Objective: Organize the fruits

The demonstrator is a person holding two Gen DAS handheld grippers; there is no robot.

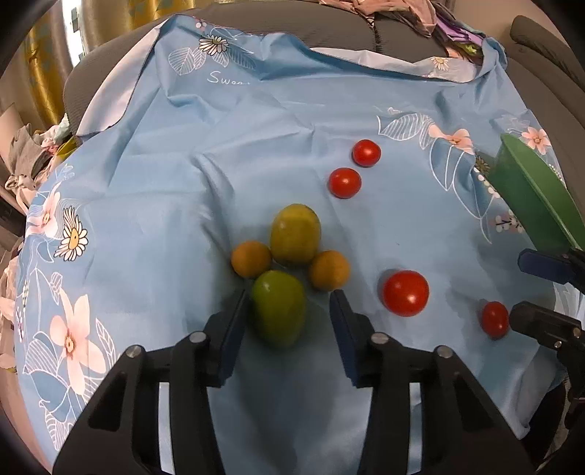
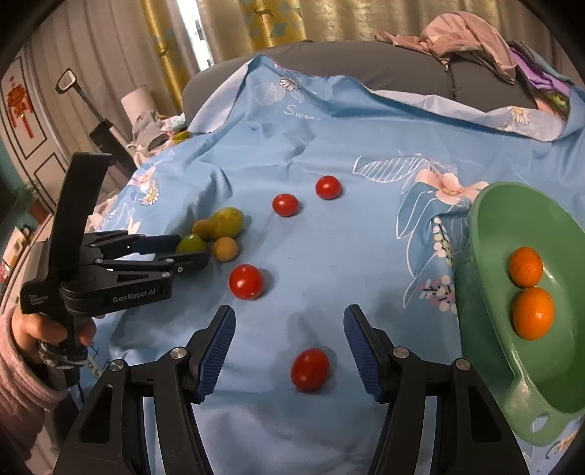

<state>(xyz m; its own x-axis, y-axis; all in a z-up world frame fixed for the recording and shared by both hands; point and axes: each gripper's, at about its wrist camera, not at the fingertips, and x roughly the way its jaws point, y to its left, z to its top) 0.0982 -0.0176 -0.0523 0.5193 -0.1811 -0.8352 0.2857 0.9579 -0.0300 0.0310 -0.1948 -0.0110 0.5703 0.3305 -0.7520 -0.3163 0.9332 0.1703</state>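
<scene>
My left gripper (image 1: 287,296) is open, its fingers on either side of a green mango (image 1: 278,307) lying on the blue floral cloth (image 1: 175,190). Behind it lie a yellow-green mango (image 1: 295,234) and two small orange-yellow fruits (image 1: 251,258) (image 1: 328,269). Several red tomatoes lie to the right, the largest (image 1: 405,292) close by. My right gripper (image 2: 289,316) is open above a red tomato (image 2: 309,368). A green bowl (image 2: 486,234) at the right holds two oranges (image 2: 525,266) (image 2: 533,312). The left gripper (image 2: 192,252) shows in the right wrist view beside the green mango (image 2: 191,242).
More tomatoes lie further back (image 2: 284,204) (image 2: 328,187) and nearer (image 2: 246,281). The cloth covers a grey sofa (image 2: 329,62) with clothes (image 2: 468,33) piled at the back right. The cloth's edge drops off at the left, where clutter (image 2: 153,124) lies.
</scene>
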